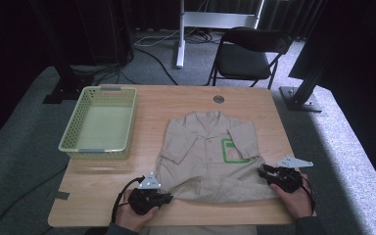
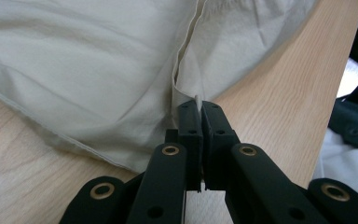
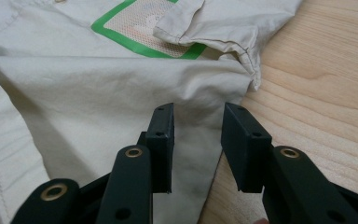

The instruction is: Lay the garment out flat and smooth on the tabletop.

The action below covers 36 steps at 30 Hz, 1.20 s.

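Note:
A beige short-sleeved shirt (image 1: 206, 152) with a green-edged chest patch (image 1: 232, 150) lies spread on the wooden table (image 1: 186, 100), sleeves folded inward. My left gripper (image 1: 169, 198) sits at the shirt's lower left corner, shut on a fold of its hem (image 2: 198, 100). My right gripper (image 1: 263, 171) is at the shirt's right edge, open. In the right gripper view its jaws straddle the shirt's side edge (image 3: 200, 126), fabric lying between and under them, with the patch (image 3: 144, 28) just beyond.
A light green plastic basket (image 1: 99, 123) stands empty on the table's left side. A round grommet (image 1: 219, 99) is near the far edge. Beyond the table are a black folding chair (image 1: 245, 54), cables and stand legs on grey carpet.

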Tool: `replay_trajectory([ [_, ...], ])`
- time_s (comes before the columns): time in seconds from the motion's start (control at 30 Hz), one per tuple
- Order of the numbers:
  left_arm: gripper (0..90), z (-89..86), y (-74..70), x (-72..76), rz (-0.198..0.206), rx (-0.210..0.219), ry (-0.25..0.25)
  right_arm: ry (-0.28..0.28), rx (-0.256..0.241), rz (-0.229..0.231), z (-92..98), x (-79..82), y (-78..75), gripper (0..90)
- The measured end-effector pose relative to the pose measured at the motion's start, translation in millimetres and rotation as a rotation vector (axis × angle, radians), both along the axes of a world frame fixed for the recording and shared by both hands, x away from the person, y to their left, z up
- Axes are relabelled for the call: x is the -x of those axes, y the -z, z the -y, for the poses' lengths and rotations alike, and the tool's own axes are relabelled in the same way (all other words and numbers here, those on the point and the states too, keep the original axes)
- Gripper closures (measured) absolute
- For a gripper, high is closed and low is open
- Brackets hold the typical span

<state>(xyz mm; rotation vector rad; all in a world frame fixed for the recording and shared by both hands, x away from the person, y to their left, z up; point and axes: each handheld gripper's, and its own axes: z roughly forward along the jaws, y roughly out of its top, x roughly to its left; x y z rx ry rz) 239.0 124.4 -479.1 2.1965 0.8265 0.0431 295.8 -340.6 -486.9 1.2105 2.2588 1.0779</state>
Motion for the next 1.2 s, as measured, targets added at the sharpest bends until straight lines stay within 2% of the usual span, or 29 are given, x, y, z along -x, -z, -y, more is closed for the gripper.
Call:
replay_trajectory([
  [0.17,87.9,-1.0,-1.7,1.7,0.005,-0.022,0.014,0.000,-0.003,-0.003,1.6,-1.9,-0.1,65.5],
  [0.3,87.9,-3.9,-1.5,1.8,-0.004,-0.015,0.016,-0.001,-0.008,-0.005,3.5,-3.6,-0.1,67.0],
  [0.4,88.0,-6.1,-2.4,3.0,-0.005,-0.027,0.015,-0.001,-0.008,-0.005,4.4,-4.7,-0.1,67.6],
  [0.63,87.9,-11.8,-1.9,3.3,-0.018,-0.013,0.010,0.001,-0.001,-0.011,7.0,-9.4,-1.1,69.9],
  [0.77,87.9,-15.2,-2.3,4.1,-0.014,-0.022,0.013,0.031,0.012,-0.009,11.4,-12.0,-1.0,69.1],
  [1.0,87.8,-17.5,-2.4,6.5,-0.004,-0.026,0.021,0.027,0.012,-0.008,12.1,-11.9,-0.9,68.6],
  [1.2,87.7,-23.2,-1.7,7.7,-0.019,-0.010,0.025,0.020,0.016,-0.007,12.3,-12.2,-1.0,68.7],
])
